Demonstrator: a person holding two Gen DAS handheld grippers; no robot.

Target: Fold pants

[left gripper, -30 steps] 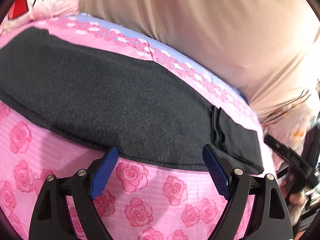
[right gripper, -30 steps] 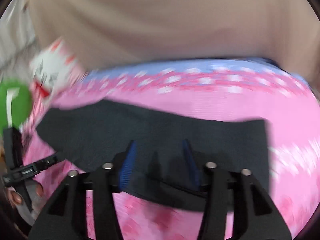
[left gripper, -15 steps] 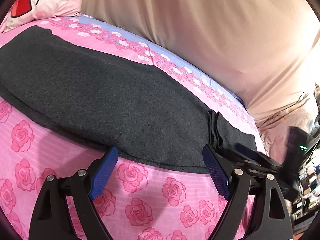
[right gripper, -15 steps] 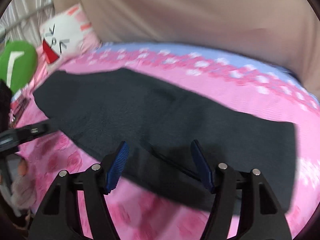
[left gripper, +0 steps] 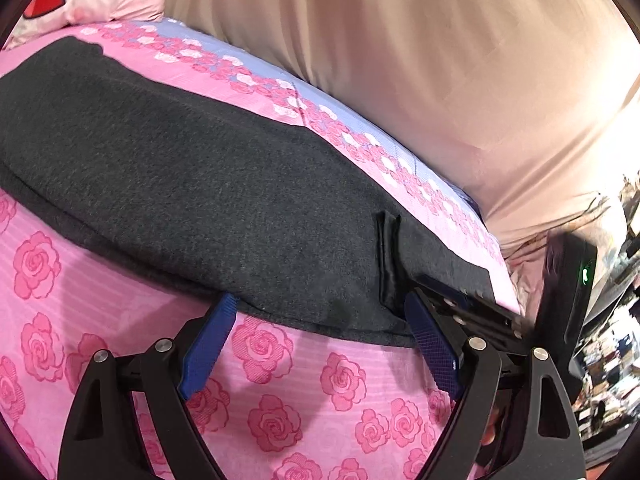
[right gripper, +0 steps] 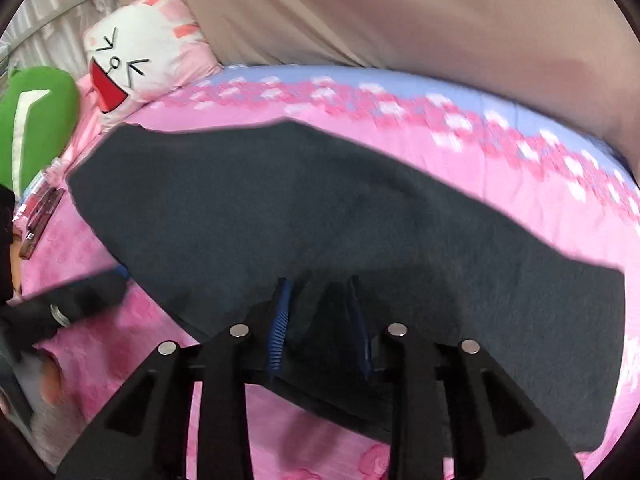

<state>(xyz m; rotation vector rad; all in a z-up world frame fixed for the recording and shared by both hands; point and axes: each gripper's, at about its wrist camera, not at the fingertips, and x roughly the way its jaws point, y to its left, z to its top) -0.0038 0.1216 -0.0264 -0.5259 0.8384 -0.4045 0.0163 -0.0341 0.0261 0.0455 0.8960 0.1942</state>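
Dark grey pants (left gripper: 200,184) lie flat and long across a pink rose-print bedsheet (left gripper: 300,400). A folded band crosses them near their right end. My left gripper (left gripper: 320,308) stands open, its blue pads at the pants' near edge with nothing pinched. In the right wrist view, the pants (right gripper: 320,208) fill the middle. My right gripper (right gripper: 318,312) is low on their near edge; its jaws are closing, and a raised hump of the grey cloth is squeezed between the pads. The left gripper (right gripper: 116,280) shows blurred at the left of that view.
A cartoon-face pillow (right gripper: 140,52) and a green plush (right gripper: 36,120) lie at the bed's far left end. A beige drape (left gripper: 400,60) hangs behind the bed. A flat packet (right gripper: 40,216) rests on the sheet by the plush. Cluttered shelves (left gripper: 612,360) stand at the right.
My right gripper came in low over the pants' near edge and narrowed its jaws onto a bunch of cloth; it now shows at the right of the left wrist view. The left gripper stayed put.
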